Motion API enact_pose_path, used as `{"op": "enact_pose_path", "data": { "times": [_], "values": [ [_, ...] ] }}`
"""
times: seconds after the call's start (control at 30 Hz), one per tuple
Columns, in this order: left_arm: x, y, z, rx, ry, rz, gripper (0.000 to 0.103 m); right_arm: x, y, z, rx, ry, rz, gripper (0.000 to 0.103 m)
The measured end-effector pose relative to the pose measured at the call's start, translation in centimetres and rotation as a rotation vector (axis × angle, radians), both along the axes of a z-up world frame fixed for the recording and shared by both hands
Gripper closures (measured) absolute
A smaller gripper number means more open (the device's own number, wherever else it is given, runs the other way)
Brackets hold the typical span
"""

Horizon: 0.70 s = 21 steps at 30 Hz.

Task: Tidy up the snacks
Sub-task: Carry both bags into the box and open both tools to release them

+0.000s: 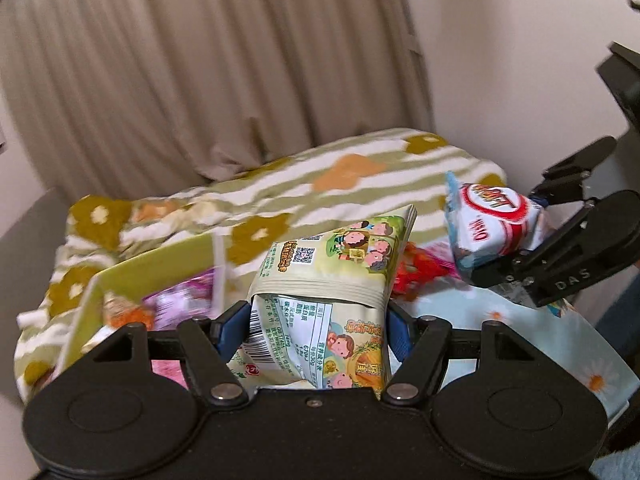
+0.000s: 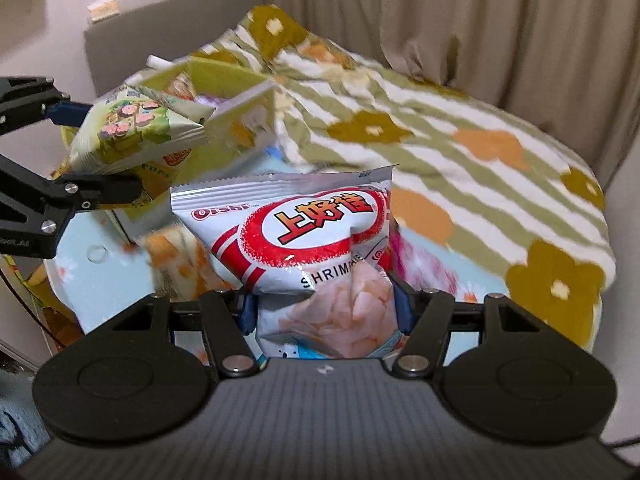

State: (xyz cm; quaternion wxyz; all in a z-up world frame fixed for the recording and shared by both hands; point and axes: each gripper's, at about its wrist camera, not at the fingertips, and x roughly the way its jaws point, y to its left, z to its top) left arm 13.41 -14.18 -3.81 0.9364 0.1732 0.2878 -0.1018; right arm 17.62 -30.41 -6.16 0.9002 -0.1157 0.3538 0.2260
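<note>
My left gripper (image 1: 318, 316) is shut on a pale green snack bag with cartoon children (image 1: 332, 280) and holds it in the air. The same bag (image 2: 132, 132) shows at the left of the right wrist view, in front of a yellow-green box (image 2: 224, 80). My right gripper (image 2: 324, 308) is shut on a white and red Oishi shrimp chips bag (image 2: 304, 236), also lifted. That bag (image 1: 492, 228) shows at the right of the left wrist view. The box wall (image 1: 160, 264) lies left of my left gripper, with several snack packets inside.
A pale blue daisy-print cloth (image 2: 104, 276) lies under both grippers with loose snack packets (image 1: 420, 264) on it. A striped flower-print blanket (image 2: 460, 152) is bunched behind. A beige curtain (image 1: 200, 60) and a wall stand at the back.
</note>
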Motion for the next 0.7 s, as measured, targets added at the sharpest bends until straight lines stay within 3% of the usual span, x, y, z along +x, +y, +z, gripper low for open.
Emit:
{"op": "enact_pose_path", "data": {
  "times": [0.37, 0.7],
  "values": [
    [3.8, 12.5, 3.7, 0.012, -0.069, 0.203, 0.03, 4.9, 11.0, 4.7, 0.089, -0.046, 0.025, 0.026],
    [14.1, 22.1, 4.7, 0.0, -0.016, 0.139, 0.029, 13.0, 22.1, 6.8, 0.156, -0.036, -0.117, 0.026]
  ]
}}
